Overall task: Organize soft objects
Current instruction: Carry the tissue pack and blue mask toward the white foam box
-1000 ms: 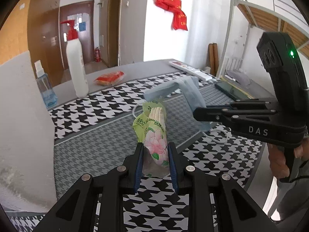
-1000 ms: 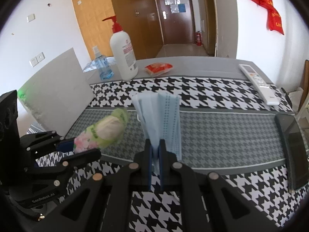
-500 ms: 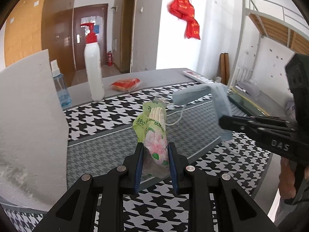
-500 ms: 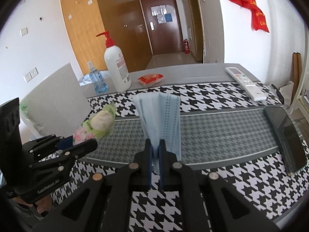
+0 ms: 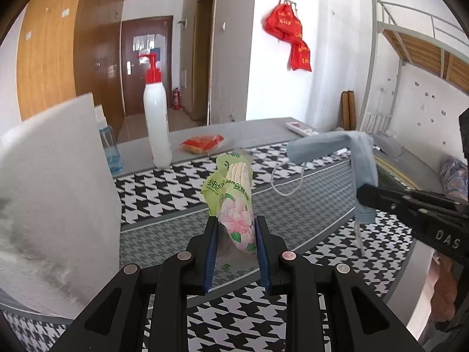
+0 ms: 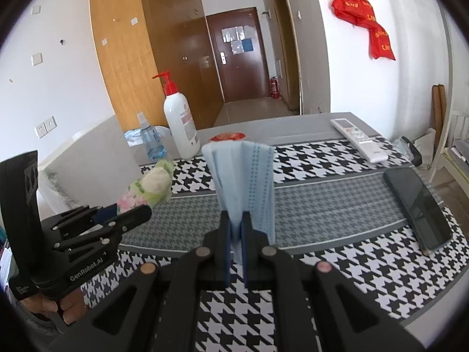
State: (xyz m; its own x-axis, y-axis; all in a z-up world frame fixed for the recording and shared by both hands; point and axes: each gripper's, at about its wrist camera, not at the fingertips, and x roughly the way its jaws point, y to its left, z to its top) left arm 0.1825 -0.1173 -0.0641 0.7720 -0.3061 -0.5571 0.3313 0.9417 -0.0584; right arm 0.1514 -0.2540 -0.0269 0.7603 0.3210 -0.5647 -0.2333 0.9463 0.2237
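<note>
Tissues and mask held aloft, seemingly.

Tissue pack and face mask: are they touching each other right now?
Apart. The left wrist view shows patterned tablecloth between the tissue pack in the left gripper and the face mask.

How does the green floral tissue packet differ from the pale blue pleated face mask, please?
The green floral tissue packet is plump, printed and wrapped in glossy plastic; the pale blue pleated face mask is thin, plain, folded fabric. The packet stands stiffly; the mask droops. Each is held above the table by a gripper.
</note>
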